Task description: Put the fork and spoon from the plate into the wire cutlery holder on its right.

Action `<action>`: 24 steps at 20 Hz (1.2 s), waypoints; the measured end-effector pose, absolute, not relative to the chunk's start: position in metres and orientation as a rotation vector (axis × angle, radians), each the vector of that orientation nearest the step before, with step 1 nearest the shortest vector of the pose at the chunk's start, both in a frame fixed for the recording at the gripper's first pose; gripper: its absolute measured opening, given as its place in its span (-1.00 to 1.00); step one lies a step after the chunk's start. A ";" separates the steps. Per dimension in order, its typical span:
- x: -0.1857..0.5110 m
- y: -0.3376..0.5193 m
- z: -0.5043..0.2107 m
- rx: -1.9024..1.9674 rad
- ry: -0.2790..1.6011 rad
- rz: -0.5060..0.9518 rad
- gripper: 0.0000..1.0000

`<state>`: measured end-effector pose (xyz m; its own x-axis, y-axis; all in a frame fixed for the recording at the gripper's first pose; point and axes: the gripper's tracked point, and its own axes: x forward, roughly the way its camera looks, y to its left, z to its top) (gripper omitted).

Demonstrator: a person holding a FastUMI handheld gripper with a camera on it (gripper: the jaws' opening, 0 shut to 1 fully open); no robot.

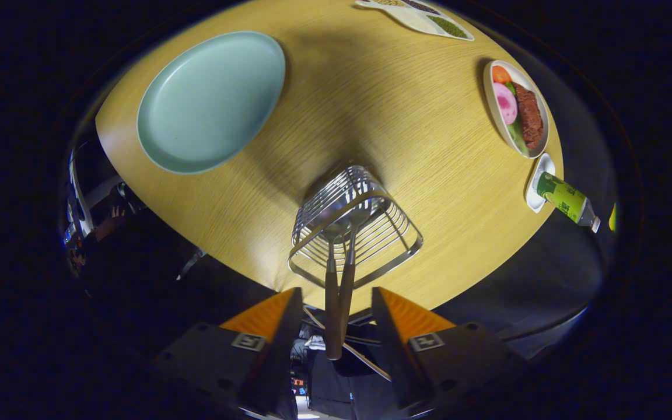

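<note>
Standing upright in wire cutlery holder (352, 224): fork, spoon (336, 303).

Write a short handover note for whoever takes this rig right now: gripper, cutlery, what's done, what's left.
Gripper: open, fingers on either side of the two wooden handles, not pressing them.
Fork and spoon: both stand in the wire cutlery holder, heads down, handles up between the fingers.
Plate: bare, beyond the holder.
Done: both pieces are in the holder.
Left: probably just back the gripper away without knocking the handles.

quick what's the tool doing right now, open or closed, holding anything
Tool: open, holding nothing; the two brown cutlery handles stand free between its fingers, their heads down in the wire cutlery holder.
</note>
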<state>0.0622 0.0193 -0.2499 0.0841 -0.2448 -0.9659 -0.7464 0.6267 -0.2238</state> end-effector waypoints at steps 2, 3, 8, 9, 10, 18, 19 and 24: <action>0.067 0.026 -0.243 -0.770 1.383 0.457 0.93; 0.067 0.031 -0.240 -0.712 1.334 0.458 0.93; 0.064 0.029 -0.196 -0.419 1.078 0.454 0.98; 0.069 0.026 -0.183 -0.373 1.001 0.443 0.98; 0.075 0.022 -0.168 -0.331 0.912 0.423 0.98; 0.066 -0.008 -0.049 -0.112 0.373 0.362 0.97; 0.064 -0.012 -0.037 -0.097 0.325 0.366 0.98; 0.048 -0.018 -0.011 -0.048 0.170 0.386 0.97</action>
<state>0.0475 -0.0178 -0.0107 0.9125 0.3700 -0.1745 -0.3781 0.9257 -0.0143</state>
